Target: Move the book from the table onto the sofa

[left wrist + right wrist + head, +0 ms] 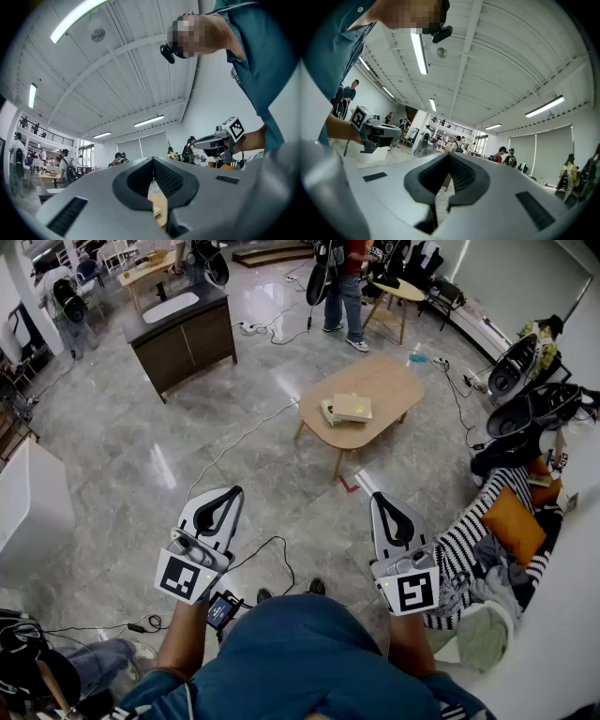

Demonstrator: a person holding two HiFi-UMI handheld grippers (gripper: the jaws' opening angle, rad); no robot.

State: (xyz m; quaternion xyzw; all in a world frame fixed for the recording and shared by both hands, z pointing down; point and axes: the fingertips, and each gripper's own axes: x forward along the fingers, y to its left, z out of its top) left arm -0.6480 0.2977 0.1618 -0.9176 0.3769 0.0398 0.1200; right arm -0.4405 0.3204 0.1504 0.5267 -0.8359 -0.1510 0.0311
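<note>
**Desk:** What does it show?

**Photographer:** A grey marble floor (122, 456) in a busy hall. Nearest, a person holds the left gripper (233, 493) and the right gripper (379, 500) about level. Both have their jaws pressed together with nothing between them. At right is the cluttered sofa (467, 538). Farther off, well apart from both grippers, the book (349, 408) lies on the table (386, 381).

**Desk:** So the job is not started?

**Photographer:** Judging by this, no, it is only the approach. The person should walk up close, spread one pair of jaws early, come in low along the tabletop and take the book by an overhanging edge. There seems to be a second book beneath it.
</note>
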